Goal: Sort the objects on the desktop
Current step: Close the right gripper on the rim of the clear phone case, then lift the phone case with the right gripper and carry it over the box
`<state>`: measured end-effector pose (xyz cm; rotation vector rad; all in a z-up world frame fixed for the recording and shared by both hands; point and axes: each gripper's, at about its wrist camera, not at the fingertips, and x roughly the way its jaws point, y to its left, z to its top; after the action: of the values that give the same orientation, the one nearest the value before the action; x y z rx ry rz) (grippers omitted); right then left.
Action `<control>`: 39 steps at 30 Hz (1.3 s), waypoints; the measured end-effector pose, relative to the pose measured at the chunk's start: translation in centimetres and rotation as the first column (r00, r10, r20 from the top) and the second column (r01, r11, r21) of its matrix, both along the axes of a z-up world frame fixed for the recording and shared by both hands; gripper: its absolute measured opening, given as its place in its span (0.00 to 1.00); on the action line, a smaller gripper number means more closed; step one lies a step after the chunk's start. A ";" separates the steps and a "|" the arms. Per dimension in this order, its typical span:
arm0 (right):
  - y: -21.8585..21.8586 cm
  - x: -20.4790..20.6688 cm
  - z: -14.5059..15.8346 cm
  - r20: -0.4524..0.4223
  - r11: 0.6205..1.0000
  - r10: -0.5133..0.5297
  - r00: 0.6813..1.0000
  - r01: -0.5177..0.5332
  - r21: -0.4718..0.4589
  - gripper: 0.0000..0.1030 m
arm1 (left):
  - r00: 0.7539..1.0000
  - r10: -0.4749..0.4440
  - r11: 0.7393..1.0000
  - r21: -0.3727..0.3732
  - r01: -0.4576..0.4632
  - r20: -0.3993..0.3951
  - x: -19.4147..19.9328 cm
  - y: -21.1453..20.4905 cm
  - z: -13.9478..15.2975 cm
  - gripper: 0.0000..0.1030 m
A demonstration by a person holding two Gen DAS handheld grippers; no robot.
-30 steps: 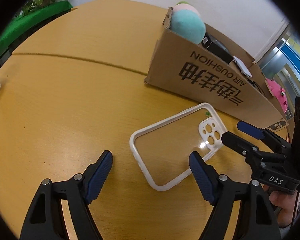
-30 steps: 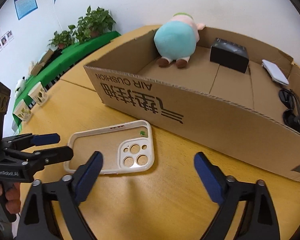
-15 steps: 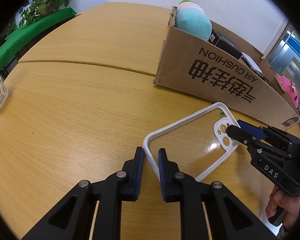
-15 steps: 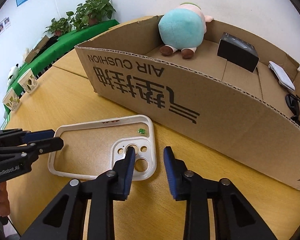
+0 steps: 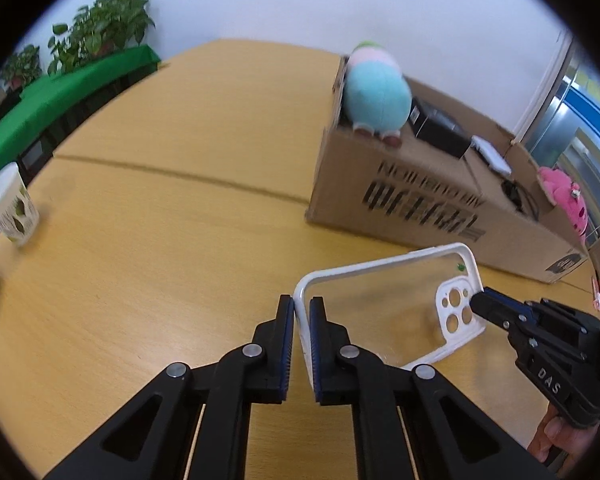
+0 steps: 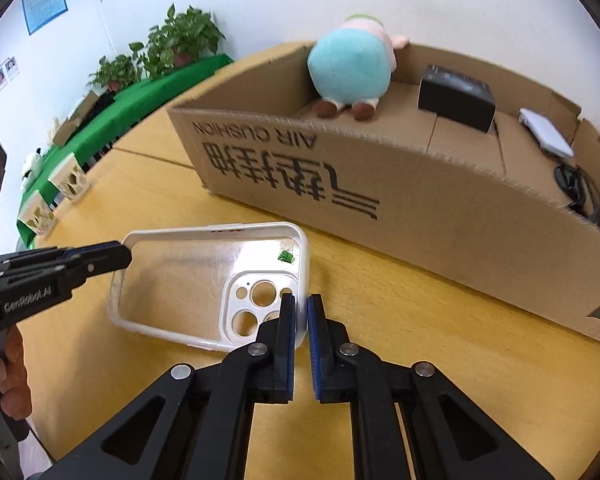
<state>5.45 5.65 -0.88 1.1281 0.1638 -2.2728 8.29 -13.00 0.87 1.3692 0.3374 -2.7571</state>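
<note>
A clear phone case (image 5: 384, 296) with a white rim is held off the wooden table, tilted, between both grippers. My left gripper (image 5: 301, 308) is shut on its plain short end. My right gripper (image 6: 301, 308) is shut on the rim at the camera-cutout end; the case also shows in the right wrist view (image 6: 204, 280). The right gripper appears in the left wrist view (image 5: 484, 304), the left one in the right wrist view (image 6: 120, 256). Behind the case stands an open cardboard box (image 6: 380, 184), also in the left wrist view (image 5: 420, 204).
The box holds a teal plush toy (image 6: 350, 72), a black box (image 6: 456, 96), a white pad (image 6: 544, 132) and black sunglasses (image 6: 580, 192). Paper cups (image 5: 10, 208) stand at the table's left edge. A pink plush (image 5: 564, 196) lies beyond the box. Plants line the far wall.
Both grippers have closed onto the phone case's opposite ends and lifted it off the table, tilting it.
</note>
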 end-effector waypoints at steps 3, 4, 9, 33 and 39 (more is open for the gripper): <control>0.7 1.2 3.1 -0.072 0.998 -0.020 0.997 0.017 -0.052 0.07 | 0.997 -0.022 1.000 -0.017 0.021 -0.069 -0.3 0.3 3.0 0.06; 1.1 1.4 4.3 -0.101 0.997 -0.036 0.994 0.029 -0.072 0.07 | 0.995 -0.034 0.999 -0.021 0.032 -0.092 -0.5 0.5 4.0 0.06; 3.2 1.8 10.1 -0.226 0.985 -0.116 0.967 0.083 -0.153 0.08 | 0.969 -0.125 0.992 -0.059 0.115 -0.213 -2.4 2.2 9.9 0.06; 6.3 -12.9 4.4 0.083 0.940 -0.292 0.953 0.301 -0.159 0.10 | 0.944 -0.323 0.942 -0.075 0.328 0.068 -21.9 6.9 4.2 0.05; 3.9 -15.6 1.4 0.188 0.963 -0.255 0.949 0.266 -0.036 0.10 | 0.943 -0.277 0.951 -0.087 0.296 0.186 -23.1 6.4 1.1 0.05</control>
<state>-10.19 9.53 0.49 1.3867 -0.1339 -2.3654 -14.85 -6.56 1.96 1.7345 -0.0320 -2.7926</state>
